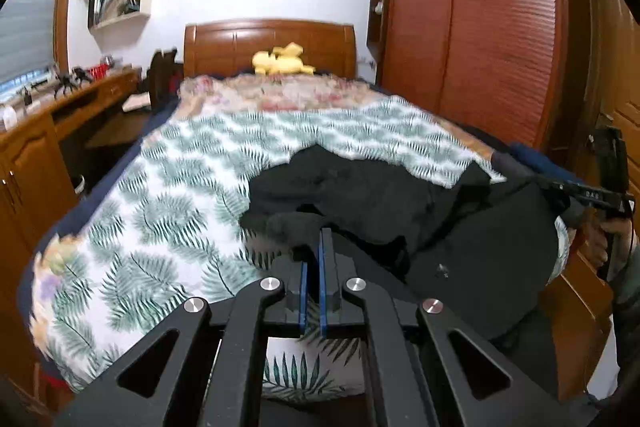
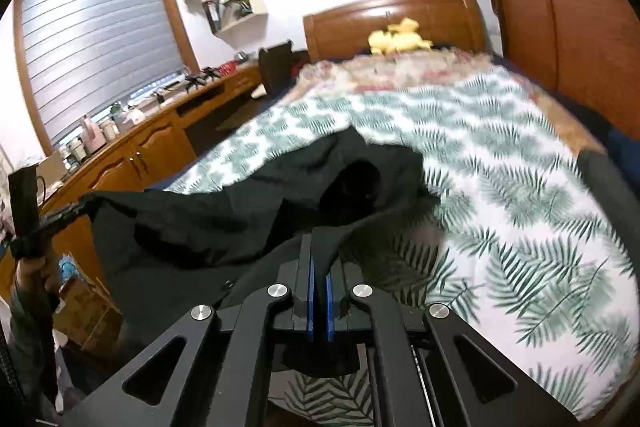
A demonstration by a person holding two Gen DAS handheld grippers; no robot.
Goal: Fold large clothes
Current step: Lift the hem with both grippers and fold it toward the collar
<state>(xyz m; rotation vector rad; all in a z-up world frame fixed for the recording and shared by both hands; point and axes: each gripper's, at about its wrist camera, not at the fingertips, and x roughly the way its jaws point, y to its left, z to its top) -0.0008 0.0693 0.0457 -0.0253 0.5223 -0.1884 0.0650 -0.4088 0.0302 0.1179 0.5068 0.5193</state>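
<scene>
the black garment [image 1: 360,195] is a large, matte, soft piece of dark cloth, rumpled into loose folds and hollows, with one rounded opening showing in the right wrist view, perhaps a sleeve or neck hole, though blur makes that hard to tell. it lies across the near end of the bed [image 1: 132,211], on a white cover printed with green fern leaves; a paler floral quilt lies farther back, and a yellow plush toy [image 1: 282,61] sits against the glossy wooden headboard [image 1: 270,43].

the left claw [image 1: 316,247] is pressed together, its blue-edged pads pinching an edge of the black garment. the right claw [image 2: 320,259] is likewise closed, with a fold of the same cloth nipped between its pads. the cloth hangs stretched between the two claws and trails away from them onto the bed. a ribbed reddish wooden wardrobe [image 1: 480,27] stands beside the bed.
</scene>
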